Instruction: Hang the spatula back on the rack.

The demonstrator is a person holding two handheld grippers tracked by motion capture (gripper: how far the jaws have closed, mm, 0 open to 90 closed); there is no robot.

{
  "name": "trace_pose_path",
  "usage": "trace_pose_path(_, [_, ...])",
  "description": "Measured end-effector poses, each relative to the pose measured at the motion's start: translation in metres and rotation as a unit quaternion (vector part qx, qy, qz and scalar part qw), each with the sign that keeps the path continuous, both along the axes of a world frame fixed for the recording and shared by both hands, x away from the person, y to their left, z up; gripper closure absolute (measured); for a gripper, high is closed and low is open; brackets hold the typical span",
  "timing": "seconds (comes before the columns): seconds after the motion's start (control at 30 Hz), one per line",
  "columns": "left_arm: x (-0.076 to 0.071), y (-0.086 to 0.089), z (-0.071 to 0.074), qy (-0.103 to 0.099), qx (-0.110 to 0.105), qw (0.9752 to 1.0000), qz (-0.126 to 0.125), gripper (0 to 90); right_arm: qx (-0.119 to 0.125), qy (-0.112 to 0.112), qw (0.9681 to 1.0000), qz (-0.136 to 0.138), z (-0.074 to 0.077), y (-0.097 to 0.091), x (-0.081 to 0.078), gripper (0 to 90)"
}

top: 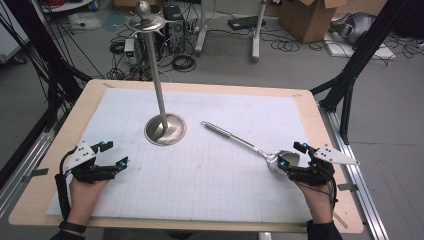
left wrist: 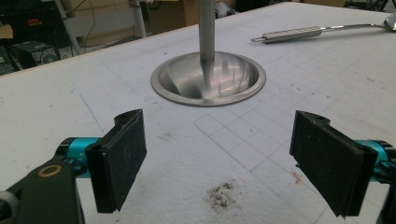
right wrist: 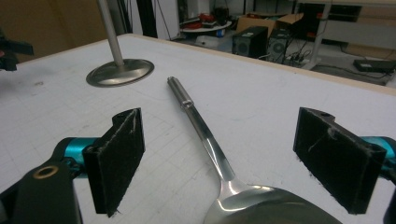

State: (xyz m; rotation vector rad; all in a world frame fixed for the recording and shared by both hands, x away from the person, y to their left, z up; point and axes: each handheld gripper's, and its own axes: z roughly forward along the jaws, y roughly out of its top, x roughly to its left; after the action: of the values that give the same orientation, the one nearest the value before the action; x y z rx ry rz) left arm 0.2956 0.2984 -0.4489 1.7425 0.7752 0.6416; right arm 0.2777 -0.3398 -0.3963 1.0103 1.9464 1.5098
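Here the ladle (top: 250, 142) lies with its bowl between the gaping right tongs (top: 290, 156), handle slanting toward the stand (top: 165, 129); the left tongs (top: 114, 154), likewise apart, sit far off.

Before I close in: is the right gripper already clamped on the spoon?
No: the right gripper stands open, its fingers apart on either side of the spoon.

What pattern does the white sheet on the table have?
A fine square grid on the white sheet; clearest in the left gripper view.

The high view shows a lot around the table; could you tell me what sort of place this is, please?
Probably a lab or workshop: tangled cables on a grey floor, a cardboard box, and black frame struts beside the table.
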Motion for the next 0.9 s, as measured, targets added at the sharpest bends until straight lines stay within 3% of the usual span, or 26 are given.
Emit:
trace_pose_path(0.5, [0.000,0.000,0.000,0.000,-0.001,1.0000,0.000,19.0,-0.050,0.034,0.9979,0.026,0.008,0.015,0.034,16.0])
trace_pose_path(0.9, [0.000,0.000,0.000,0.000,0.000,1.0000,-0.002,18.9,-0.087,0.063,0.9927,0.053,0.012,0.039,0.068,17.0])
